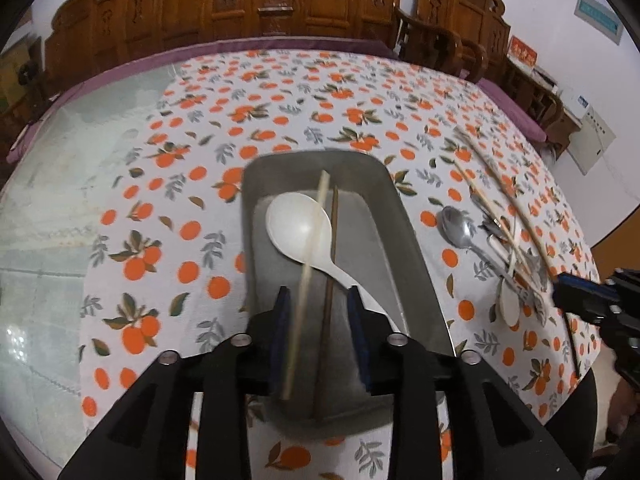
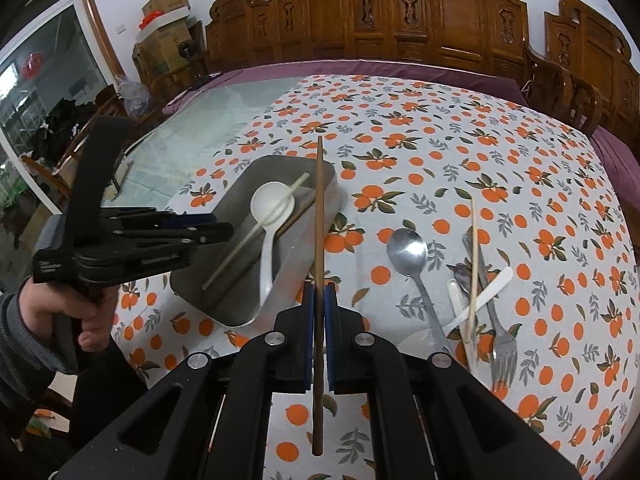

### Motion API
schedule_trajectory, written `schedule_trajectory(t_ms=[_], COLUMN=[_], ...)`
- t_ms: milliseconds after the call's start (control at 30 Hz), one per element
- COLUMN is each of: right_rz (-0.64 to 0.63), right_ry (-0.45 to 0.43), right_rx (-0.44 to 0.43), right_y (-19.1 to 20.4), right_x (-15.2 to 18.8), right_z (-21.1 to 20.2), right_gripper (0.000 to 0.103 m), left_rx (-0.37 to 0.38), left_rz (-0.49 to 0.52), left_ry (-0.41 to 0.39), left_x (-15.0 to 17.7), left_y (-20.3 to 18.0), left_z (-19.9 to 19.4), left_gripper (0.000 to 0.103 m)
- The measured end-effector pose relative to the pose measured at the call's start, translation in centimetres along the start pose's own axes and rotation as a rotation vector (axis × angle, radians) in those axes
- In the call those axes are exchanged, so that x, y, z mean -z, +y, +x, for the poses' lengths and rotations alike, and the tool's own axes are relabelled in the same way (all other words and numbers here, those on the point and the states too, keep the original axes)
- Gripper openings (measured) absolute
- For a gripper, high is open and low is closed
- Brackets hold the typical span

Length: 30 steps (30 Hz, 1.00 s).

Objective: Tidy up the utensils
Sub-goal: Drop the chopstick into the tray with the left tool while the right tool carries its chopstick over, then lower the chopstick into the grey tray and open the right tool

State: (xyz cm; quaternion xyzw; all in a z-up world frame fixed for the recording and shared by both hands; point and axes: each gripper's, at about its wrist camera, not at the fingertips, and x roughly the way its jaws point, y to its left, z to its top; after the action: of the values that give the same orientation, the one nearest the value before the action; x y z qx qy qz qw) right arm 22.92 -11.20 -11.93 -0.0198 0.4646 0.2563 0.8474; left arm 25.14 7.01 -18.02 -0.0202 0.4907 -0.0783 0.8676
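A metal tray (image 1: 404, 216) (image 2: 240, 188) holds a white plastic spoon (image 1: 298, 226) (image 2: 272, 206), a pale chopstick (image 1: 306, 276) (image 2: 256, 230) and a brown chopstick (image 1: 331, 256). My left gripper (image 1: 319, 300) hovers open over the tray's near end, with the pale chopstick running loose between its fingers; it also shows in the right wrist view (image 2: 216, 226). My right gripper (image 2: 319, 292) is shut on a second brown chopstick (image 2: 319, 216), held above the cloth just right of the tray. A steel spoon (image 2: 408, 252), fork (image 2: 500, 344), pale chopstick (image 2: 473, 256) and white utensils lie in a pile to the right (image 1: 508, 248).
The table has an orange-print cloth (image 2: 440, 140) over glass (image 1: 40, 200). Carved wooden chairs (image 2: 400, 20) line the far edge. The right gripper's tip shows at the left wrist view's right edge (image 1: 580, 288).
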Motion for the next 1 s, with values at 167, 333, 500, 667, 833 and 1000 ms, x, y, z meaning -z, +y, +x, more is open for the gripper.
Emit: schedule_trajectory(t_ms=[167,333,500,667,833,1000], right_rz=[-0.008,-0.015,-0.003,0.014,0.024,0.059], right_ry=[0.007,0.019,0.037,0.054,0.079,0.113], right_rx=[-0.017,-0.035,-0.053,-0.064,-0.073,-0.09], right_y=[1.3,2.5,3.3,3.8,4.3,4.3], right_x=[-0.6,-1.4,-2.1,-2.9,-3.5,-3.7], right_z=[1.0,2.3,4.0,6.0,7.9,9.8], right_gripper=[0.006,0.006,0.006,0.006,0.006,0.006], left_rx=[-0.008,-0.018,-0.041,-0.069,-0.092,-0.101], left_rz=[-0.005,-0.008,-0.019,-0.032,-0.049,-0.054], left_ry=[-0.05,-0.098,-0.134,-0.166,-0.184,-0.177], left_x=[0.4,0.7,1.1,1.5,1.9,2.4], left_y=[0.9,2.0,3.3,4.5,5.5,6.2], left_z=[-2.8,-5.2,-7.0,-8.3,-8.9,-9.0], left_gripper=[0.037,0.054,0.077,0.085,0.085,0.085])
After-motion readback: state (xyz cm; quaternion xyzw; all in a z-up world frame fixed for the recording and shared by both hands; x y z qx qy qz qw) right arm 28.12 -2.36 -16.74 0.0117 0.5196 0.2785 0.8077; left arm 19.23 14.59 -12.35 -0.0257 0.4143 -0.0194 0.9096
